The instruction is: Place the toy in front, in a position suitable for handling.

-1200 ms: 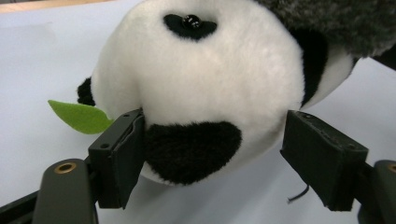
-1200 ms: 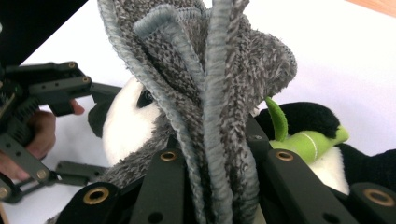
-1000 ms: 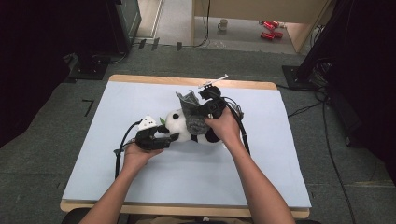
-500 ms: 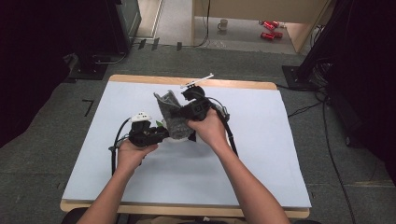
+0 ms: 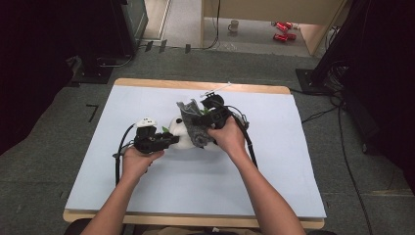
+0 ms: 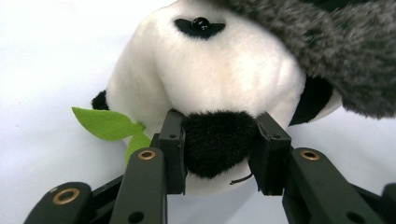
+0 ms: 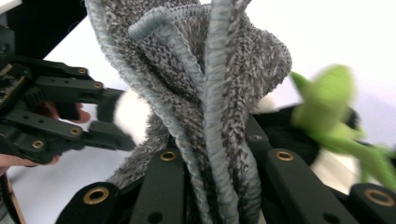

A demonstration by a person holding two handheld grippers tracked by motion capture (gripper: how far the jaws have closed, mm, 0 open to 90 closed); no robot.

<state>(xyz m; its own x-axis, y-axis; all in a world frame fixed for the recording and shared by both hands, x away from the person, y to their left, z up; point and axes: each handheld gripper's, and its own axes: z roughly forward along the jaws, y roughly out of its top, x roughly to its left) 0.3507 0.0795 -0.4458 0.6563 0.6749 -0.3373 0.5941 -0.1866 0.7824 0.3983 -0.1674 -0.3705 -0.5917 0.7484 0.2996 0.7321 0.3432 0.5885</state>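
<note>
A white and black plush panda lies mid-table with a green leaf at its side. My left gripper is shut on a black furry lump of the panda; its jaws have just been closing on it. A grey knitted cloth drapes over the panda's right side. My right gripper is shut on a bunched fold of that cloth, which stands up between the jaws. In the high view the left gripper meets the panda from the left, the right gripper from the right.
A pale blue mat covers the wooden table, with bare mat all round the toy. Black cables trail from both grippers toward the near edge. Beyond the table, on the floor, lie a mug and red cans.
My right hand carried the grey cloth up and left, then came back right and lower over the panda. The left hand has hardly shifted.
</note>
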